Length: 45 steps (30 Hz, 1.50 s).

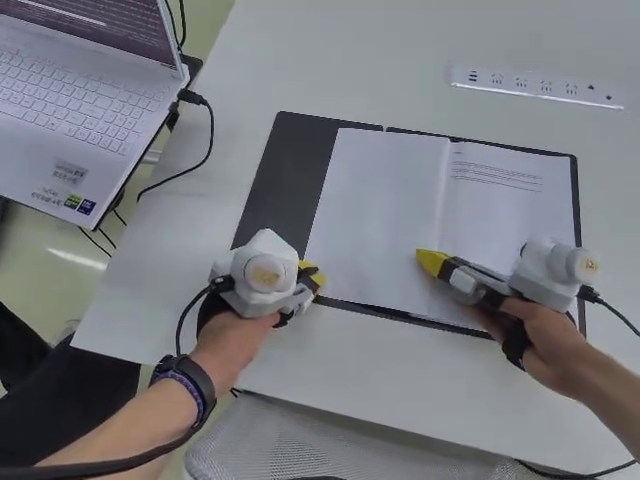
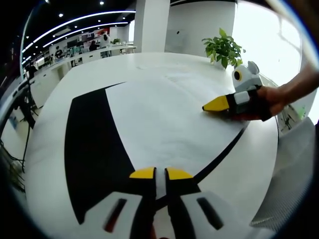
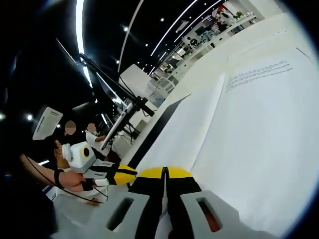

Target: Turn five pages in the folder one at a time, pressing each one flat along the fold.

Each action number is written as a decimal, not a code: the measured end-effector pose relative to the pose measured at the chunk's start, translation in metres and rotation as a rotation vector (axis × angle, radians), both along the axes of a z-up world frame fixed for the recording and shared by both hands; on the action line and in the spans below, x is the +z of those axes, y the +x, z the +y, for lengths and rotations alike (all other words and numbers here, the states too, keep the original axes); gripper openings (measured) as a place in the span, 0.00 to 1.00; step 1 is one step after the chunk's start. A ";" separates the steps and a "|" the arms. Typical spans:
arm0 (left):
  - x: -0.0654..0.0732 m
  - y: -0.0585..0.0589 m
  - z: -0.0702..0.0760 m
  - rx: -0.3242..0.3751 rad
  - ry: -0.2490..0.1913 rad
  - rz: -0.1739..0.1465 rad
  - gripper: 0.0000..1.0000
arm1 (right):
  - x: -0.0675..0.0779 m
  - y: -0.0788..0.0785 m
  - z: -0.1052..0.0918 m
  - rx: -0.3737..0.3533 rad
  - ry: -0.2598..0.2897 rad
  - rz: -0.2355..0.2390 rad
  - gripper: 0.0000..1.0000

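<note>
A black folder (image 1: 285, 175) lies open on the white table, white pages (image 1: 385, 215) spread across it. Its right page (image 1: 510, 200) carries a few lines of print near the top. My left gripper (image 1: 312, 280) is shut at the folder's near left edge, yellow tips at the left page's corner (image 2: 159, 174). My right gripper (image 1: 428, 261) is shut, its yellow tips resting on the pages near the fold at the bottom. The right gripper's own view shows its tips (image 3: 166, 173) over the white page (image 3: 259, 139), beside the fold.
An open laptop (image 1: 70, 100) sits at the far left with a black cable (image 1: 195, 140) trailing toward the folder. A white power strip (image 1: 535, 86) lies at the back right. The table's near edge (image 1: 400, 410) runs just under my hands.
</note>
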<state>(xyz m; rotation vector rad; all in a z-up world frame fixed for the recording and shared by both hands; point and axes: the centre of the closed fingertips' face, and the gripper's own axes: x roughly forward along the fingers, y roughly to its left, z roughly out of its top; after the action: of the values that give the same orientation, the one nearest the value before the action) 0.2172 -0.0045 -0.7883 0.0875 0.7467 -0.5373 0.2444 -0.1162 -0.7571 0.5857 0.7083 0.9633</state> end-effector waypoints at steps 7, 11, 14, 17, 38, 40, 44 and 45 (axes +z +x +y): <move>0.000 0.001 0.001 0.022 -0.001 0.002 0.04 | -0.003 -0.020 0.003 0.026 -0.018 0.011 0.00; 0.000 0.001 0.001 0.028 -0.014 0.008 0.05 | -0.005 -0.030 0.005 0.055 -0.028 0.017 0.00; 0.000 0.001 0.001 0.025 -0.010 0.008 0.05 | -0.009 -0.036 0.003 0.079 -0.037 0.019 0.00; 0.000 0.001 0.001 0.030 -0.011 0.008 0.05 | -0.011 -0.038 0.002 0.086 -0.042 0.021 0.00; 0.001 -0.003 -0.005 -0.001 -0.025 0.043 0.13 | -0.028 -0.074 -0.008 0.141 -0.093 0.062 0.00; 0.002 -0.005 -0.007 -0.008 -0.028 0.055 0.16 | -0.025 -0.074 -0.009 0.132 -0.086 0.063 0.00; 0.004 -0.009 -0.007 0.005 -0.043 0.070 0.22 | -0.016 -0.073 -0.012 0.117 -0.074 0.053 0.00; 0.005 -0.010 -0.007 0.012 -0.056 0.075 0.23 | -0.014 -0.073 -0.012 0.114 -0.073 0.047 0.00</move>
<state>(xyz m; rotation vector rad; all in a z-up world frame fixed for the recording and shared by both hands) 0.2075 -0.0114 -0.7835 0.0107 0.8038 -0.5516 0.1716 -0.1287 -0.7707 0.5089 0.8229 1.0277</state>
